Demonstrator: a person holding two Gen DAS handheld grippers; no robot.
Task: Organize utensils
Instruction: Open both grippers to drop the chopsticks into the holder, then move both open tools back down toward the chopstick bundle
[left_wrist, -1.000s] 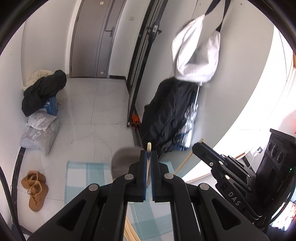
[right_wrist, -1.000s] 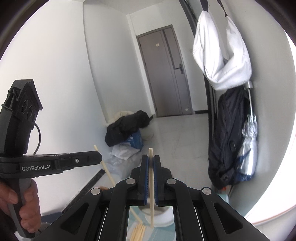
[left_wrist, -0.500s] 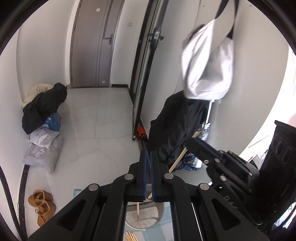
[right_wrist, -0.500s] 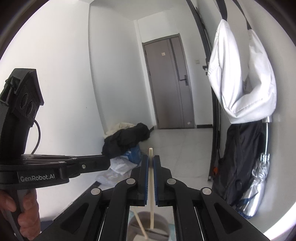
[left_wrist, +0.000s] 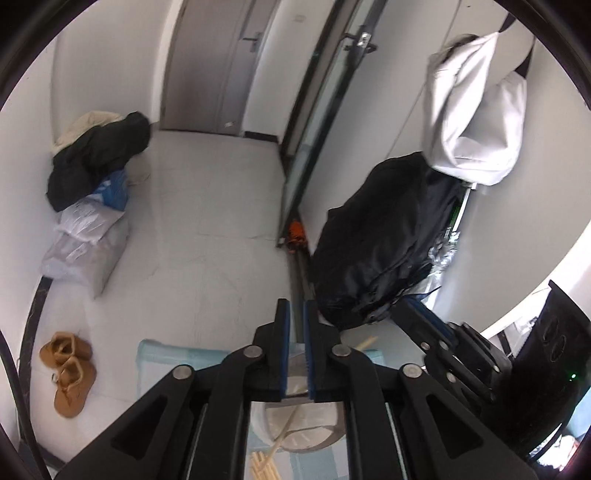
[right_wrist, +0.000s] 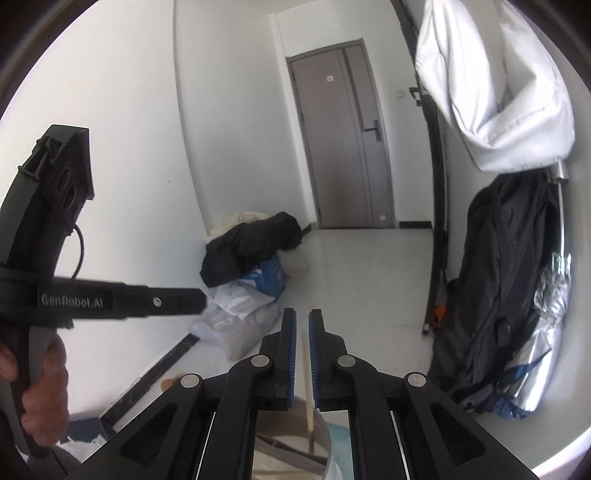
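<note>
Two hand-held tongs hover above a grey holder cup (left_wrist: 301, 430) on a pale blue checked cloth (left_wrist: 166, 356), dropping chopsticks into it one by one. The left tongs (left_wrist: 296, 349) have just been easing apart; nothing is between the blue pads now, and a chopstick (left_wrist: 284, 430) leans inside the cup below. The right tongs (right_wrist: 302, 356) have likewise just been opening, and a second chopstick (right_wrist: 308, 402) stands in the gap, its pads apparently no longer pressing, its lower end already in the cup's mouth. To do the step well, each stick should be let go upright and only once its tip is past the rim, so it slides in rather than tipping out. More chopsticks (left_wrist: 264, 467) lie on the cloth just beside the cup. The left tool's side reads "GenRobot.AI" (right_wrist: 72, 301).
</note>
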